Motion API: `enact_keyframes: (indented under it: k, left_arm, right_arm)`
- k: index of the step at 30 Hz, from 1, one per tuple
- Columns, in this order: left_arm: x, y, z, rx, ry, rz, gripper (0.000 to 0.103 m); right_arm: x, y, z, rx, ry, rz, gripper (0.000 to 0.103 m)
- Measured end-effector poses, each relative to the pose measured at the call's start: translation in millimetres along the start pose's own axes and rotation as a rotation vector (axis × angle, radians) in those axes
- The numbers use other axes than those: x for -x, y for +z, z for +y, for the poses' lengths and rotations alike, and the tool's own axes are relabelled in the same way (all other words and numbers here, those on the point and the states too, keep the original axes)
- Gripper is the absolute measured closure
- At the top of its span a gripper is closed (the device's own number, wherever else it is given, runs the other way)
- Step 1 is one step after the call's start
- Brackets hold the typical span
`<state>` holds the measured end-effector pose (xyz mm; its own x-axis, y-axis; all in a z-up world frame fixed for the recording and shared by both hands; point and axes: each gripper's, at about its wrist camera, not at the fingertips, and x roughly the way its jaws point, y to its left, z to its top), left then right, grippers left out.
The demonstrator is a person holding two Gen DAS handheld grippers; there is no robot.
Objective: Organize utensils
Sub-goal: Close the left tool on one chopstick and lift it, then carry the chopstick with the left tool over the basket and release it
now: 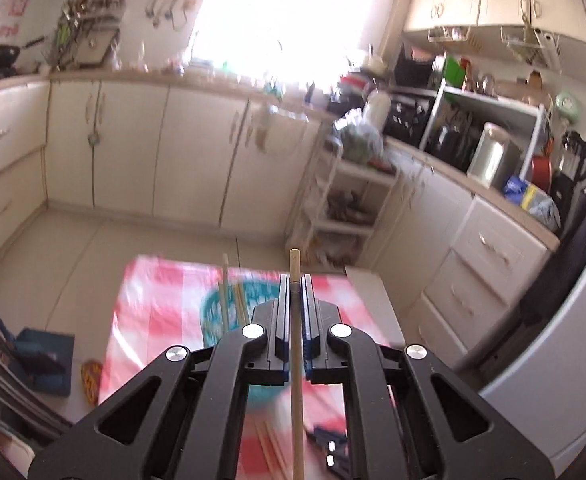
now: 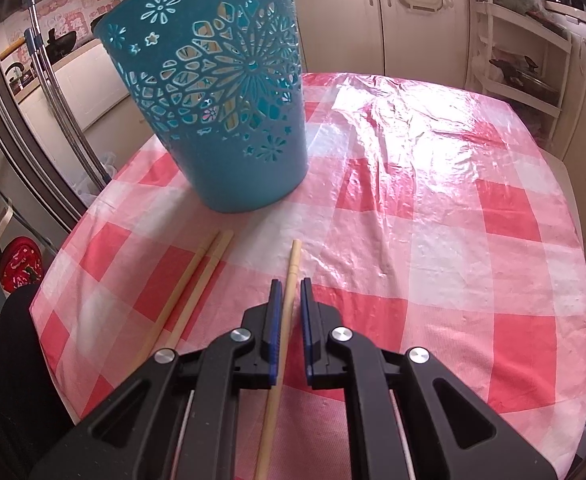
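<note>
Above a table draped in a red-and-white checked plastic cloth (image 2: 433,208), the left gripper (image 1: 294,280) is clamped on a single wooden chopstick (image 1: 295,360), whose tip pokes out beyond the blue pads while its lower end runs off the bottom of the frame. Below it, blurred, stands a teal perforated basket (image 1: 213,312) with two chopsticks (image 1: 225,296) rising upright from it; most of the basket's body is hidden behind the gripper. Further loose chopsticks (image 1: 271,452) lie on the cloth, smeared, and their number cannot be made out there. In the right wrist view the right gripper (image 2: 291,284) hangs low over the cloth with its jaws drawn almost together around another chopstick (image 2: 289,292), which lies against the left-hand pad; a sliver of gap shows beside the other pad, so a firm grip cannot be confirmed from the picture. That stick's near end is cut off by the frame edge. Just left of it a pair of chopsticks (image 2: 197,276) lies side by side on the cloth, their lower ends hidden under the gripper's black linkage. The basket (image 2: 221,92) stands upright near the cloth's far left, pale sticks glimpsed through its floral cut-outs, its rim partly cropped at the top. Kitchen cabinets (image 1: 197,152) beyond are washed out by window glare.
</note>
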<state>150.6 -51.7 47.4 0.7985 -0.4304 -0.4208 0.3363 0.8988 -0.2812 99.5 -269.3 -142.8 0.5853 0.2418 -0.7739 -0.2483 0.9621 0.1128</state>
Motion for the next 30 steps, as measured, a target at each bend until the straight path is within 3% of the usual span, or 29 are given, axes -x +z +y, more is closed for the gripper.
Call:
enact_keyframes:
  k: [6, 12, 23, 30]
  left_arm:
    - [-21.3, 43.3, -2.1, 0.046, 0.111, -0.196, 0.098]
    - [-59.5, 55.2, -2.0, 0.034, 0.211, -0.272, 0.098]
    - [-110.6, 10.1, 10.1, -0.031, 0.292, -0.196, 0.098]
    - [-113.7, -22.0, 11.0, -0.066, 0.28, -0.084, 0.096]
  right_arm:
    - [0.3, -0.9, -0.7, -0.001, 0.005, -0.004, 0.093]
    - [0.2, -1.1, 0.1, 0.003, 0.004, -0.004, 0.092]
    - [-1.1, -1.3, 6.8, 0.037, -0.002, -0.003, 0.085]
    - [-1.0, -1.5, 7.1, 0.036, -0.001, -0.003, 0.085]
